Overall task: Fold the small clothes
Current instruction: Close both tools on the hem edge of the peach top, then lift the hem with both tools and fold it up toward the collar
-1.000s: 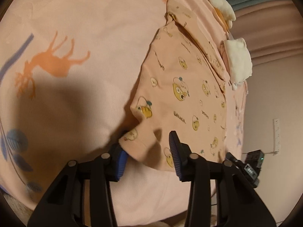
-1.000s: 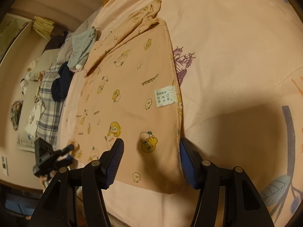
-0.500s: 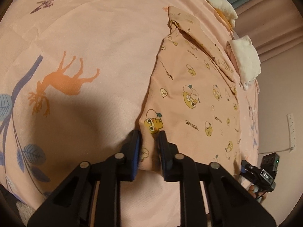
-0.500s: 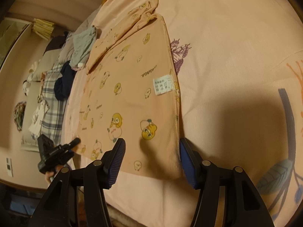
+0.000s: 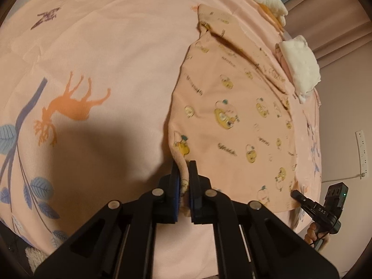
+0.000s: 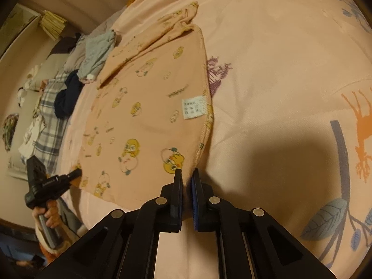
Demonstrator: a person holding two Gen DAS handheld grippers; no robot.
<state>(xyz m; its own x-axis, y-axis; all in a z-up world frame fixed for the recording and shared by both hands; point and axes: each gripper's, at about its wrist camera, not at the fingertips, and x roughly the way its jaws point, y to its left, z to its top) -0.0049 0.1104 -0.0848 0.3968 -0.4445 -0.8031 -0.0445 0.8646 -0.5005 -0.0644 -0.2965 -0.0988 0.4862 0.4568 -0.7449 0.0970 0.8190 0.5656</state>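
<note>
Both claws have just been closing and now pinch cloth: the left gripper (image 5: 183,174) has its jaws pressed together on the near left corner of the peach shirt (image 5: 232,121), a fold of printed fabric squeezed between the blue pads, and the right gripper (image 6: 187,181) is clamped on the near right corner of the same hem, beside the stitched side seam. A second ago each pair of jaws stood spread on either side of its corner with the cloth lying loose between them; half a second ago the left had nearly shut while the right was still wide. That change suggests the hem is now secured at 2 points, so the next step is probably to lift it and carry it toward the collar for a fold. The shirt lies flat on the pink bedsheet (image 5: 104,46), inside out to judge by the 1 white care label (image 6: 191,108) showing near the right seam, with 1 sleeve folded across the far end. Counting the rest: 2 grippers, 1 shirt in hand, 1 grey garment (image 6: 97,51) and 1 dark garment (image 6: 67,93) beyond it on the left, 1 folded white cloth (image 5: 300,62) at the bed's right edge, 1 orange deer print (image 5: 69,107) on the sheet.
</note>
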